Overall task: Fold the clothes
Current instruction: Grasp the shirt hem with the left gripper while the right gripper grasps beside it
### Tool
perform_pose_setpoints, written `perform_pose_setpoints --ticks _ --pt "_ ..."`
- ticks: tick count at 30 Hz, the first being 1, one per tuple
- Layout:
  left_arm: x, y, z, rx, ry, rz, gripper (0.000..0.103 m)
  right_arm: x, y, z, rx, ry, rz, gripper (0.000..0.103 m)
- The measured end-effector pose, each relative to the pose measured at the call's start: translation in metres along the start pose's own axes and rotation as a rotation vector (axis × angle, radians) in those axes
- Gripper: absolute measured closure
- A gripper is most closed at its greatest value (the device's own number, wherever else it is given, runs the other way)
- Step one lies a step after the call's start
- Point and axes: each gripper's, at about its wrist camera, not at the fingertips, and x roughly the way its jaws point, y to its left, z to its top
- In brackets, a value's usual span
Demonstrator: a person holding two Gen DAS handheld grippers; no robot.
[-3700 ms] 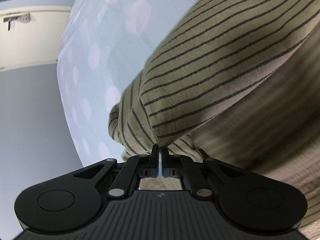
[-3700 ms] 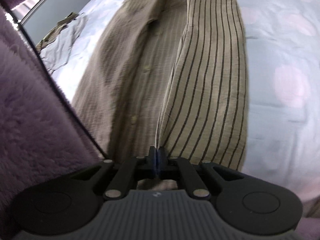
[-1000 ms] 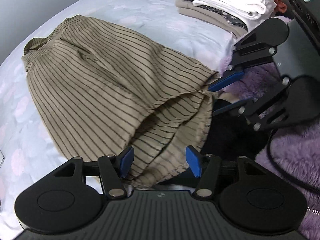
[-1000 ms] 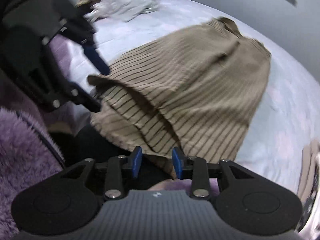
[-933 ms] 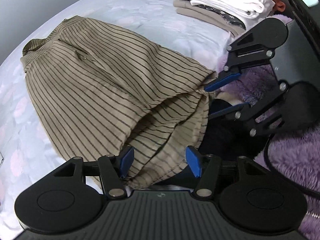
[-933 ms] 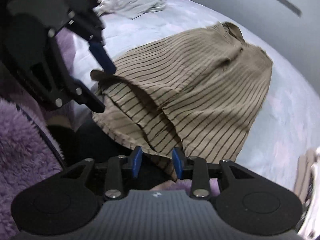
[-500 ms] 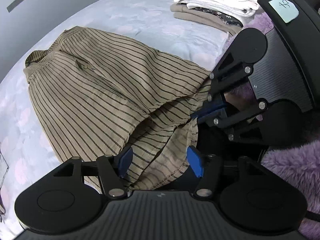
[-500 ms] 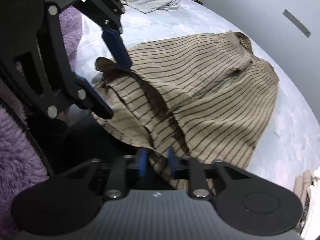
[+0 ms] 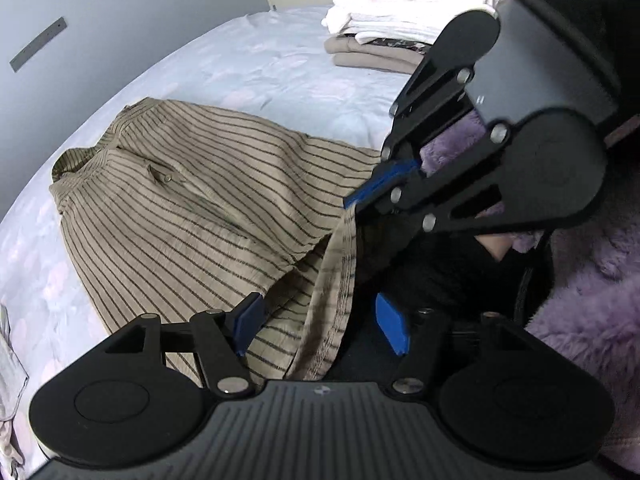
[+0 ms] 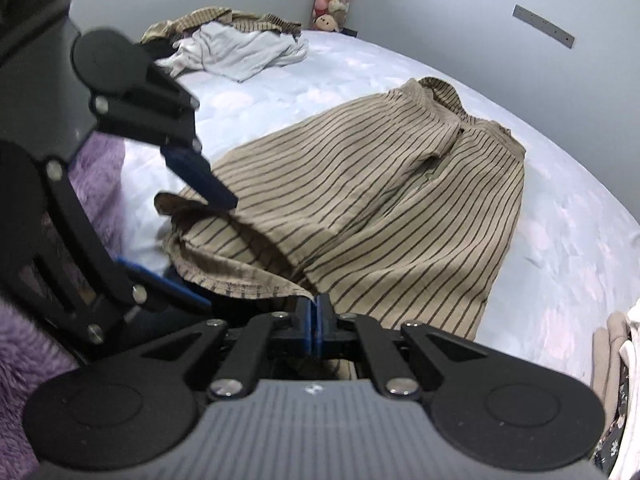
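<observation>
Now the right tool (image 10: 316, 320) has gone from part-open a second ago to fully closed, and we see its blue pads pinching the near hem of the shirt (image 10: 380, 208). The left tool (image 9: 320, 320) stands at a middling width as before, with the hem's other end lying between its pads but not gripped. We read this as one hem corner secured and the second not yet taken; the next fold, we judge, calls for both corners held.

The shirt lies spread on the bed (image 9: 260, 60), collar at the far end, hem at the near edge and partly hanging off it. The hem is bunched and doubled between the two tools, so the left tool may catch more than one layer.

A stack (image 9: 400, 20) of folded clothes sits on the far right of the bed, well apart from the shirt. A heap (image 10: 232, 48) of unfolded clothes lies at the far left corner, with soft toys (image 10: 334, 0) behind it. Purple fleece (image 9: 580, 280) crowds the near edge beside both tools. Nothing lies on the shirt itself.
</observation>
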Motion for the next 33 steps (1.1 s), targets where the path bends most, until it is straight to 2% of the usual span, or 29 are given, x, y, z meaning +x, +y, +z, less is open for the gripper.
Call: perform_pose_setpoints --ticks 10,16,18,20,22,23,25,26,27,28,29,33 --pt "0.006 0.011 -0.004 -0.061 -0.019 0.077 0.042 -0.008 -0.016 0.005 0.085 -0.039 0.003 0.100" --pt "0.026 0.019 -0.006 -0.068 0.122 0.185 0.043 -0.012 -0.019 0.003 0.096 -0.045 0.012 0.100" --pt "0.026 0.024 -0.007 -0.097 0.127 0.163 0.048 -0.013 -0.020 0.002 0.092 -0.045 0.022 0.100" --pt "0.027 0.031 -0.007 -0.133 0.130 0.136 0.072 -0.012 -0.019 0.000 0.081 -0.037 0.033 0.100" --pt "0.027 0.038 -0.008 -0.165 0.125 0.118 0.084 -0.009 -0.017 -0.004 0.073 -0.019 0.043 0.099" --pt "0.025 0.040 -0.009 -0.181 0.117 0.117 0.089 -0.007 -0.016 -0.006 0.070 -0.009 0.051 0.097" --pt "0.021 0.046 -0.010 -0.211 0.099 0.115 0.094 -0.004 -0.014 -0.009 0.055 0.013 0.059 0.092" --pt "0.018 0.047 -0.011 -0.221 0.089 0.115 0.096 -0.003 -0.012 -0.011 0.040 0.024 0.055 0.083" --pt "0.016 0.048 -0.011 -0.231 0.079 0.115 0.097 -0.002 -0.009 -0.011 0.026 0.033 0.048 0.068" --pt "0.014 0.049 -0.012 -0.241 0.070 0.114 0.097 0.000 -0.007 -0.012 0.011 0.043 0.041 0.062" --pt "0.014 0.051 -0.010 -0.248 0.066 0.113 0.097 0.003 -0.005 -0.012 -0.005 0.057 0.036 0.058" --pt "0.013 0.055 -0.009 -0.266 0.058 0.109 0.097 0.023 0.001 -0.012 -0.085 0.152 -0.003 0.058"
